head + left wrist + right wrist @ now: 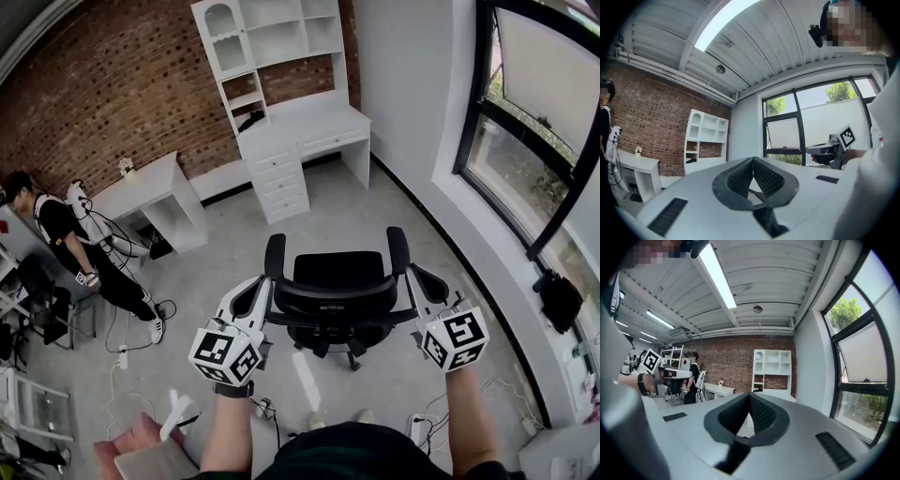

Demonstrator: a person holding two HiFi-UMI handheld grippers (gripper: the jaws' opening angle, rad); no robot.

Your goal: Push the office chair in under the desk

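The left gripper (251, 291) has its jaws pressed together on nothing and sits just beside the left end of the backrest; I cannot tell whether it touches. The office chair (333, 292) stands on open floor between the two grippers, facing the white desk (314, 127), which is well apart by the far wall. It probably rolls easily on its casters, yet could swivel or veer under an uneven push, so both sides of the stiff backrest rim look best. The right gripper (419, 278) is likewise closed, empty, by the right end.
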